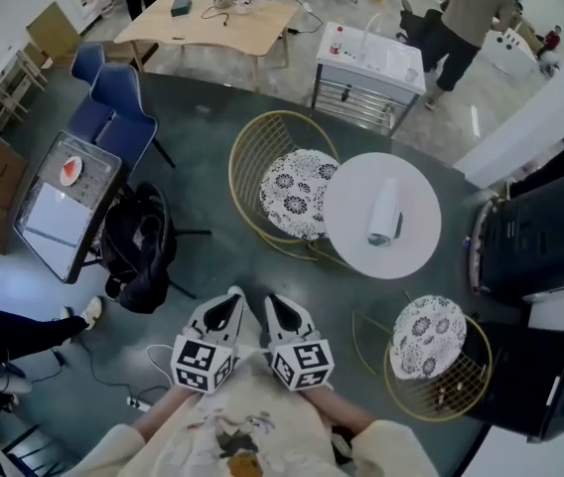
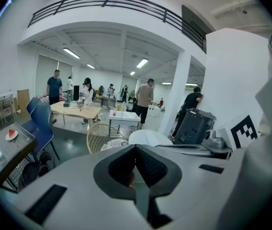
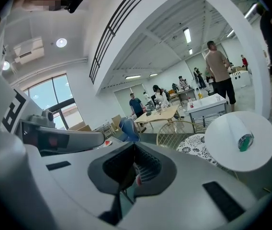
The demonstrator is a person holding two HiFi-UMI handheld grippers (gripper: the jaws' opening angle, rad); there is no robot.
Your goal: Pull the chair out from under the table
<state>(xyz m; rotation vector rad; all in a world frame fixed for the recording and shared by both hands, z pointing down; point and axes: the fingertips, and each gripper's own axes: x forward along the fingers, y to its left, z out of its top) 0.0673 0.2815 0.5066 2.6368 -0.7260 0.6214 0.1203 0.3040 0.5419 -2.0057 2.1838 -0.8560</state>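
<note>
- Down by my chest, the left gripper (image 1: pixel 230 301) and right gripper (image 1: pixel 276 304) hang side by side. Both have their jaws pressed together with nothing between them.
- Ahead of me, the chair (image 1: pixel 252 157) sits at the left of the round table (image 1: pixel 361 253), well apart from both grippers. Its patterned cushion (image 1: pixel 292 195) is tucked partly under the tabletop.
- Nothing has begun, I'd say. I need to step in, spread one gripper's jaws and clamp the gold wire rim at the chair's back.
- The best pull looks to be straight away from the table, low and level. That way the legs slide rather than tip, and the roll (image 1: pixel 385 212) lying on the top isn't jolted.
- A second chair (image 1: pixel 426 351) stands at the near right, and I judge it isn't the tucked one.
- Writing: none I can read, only black-and-white square markers on the cubes (image 1: pixel 203 363).
</note>
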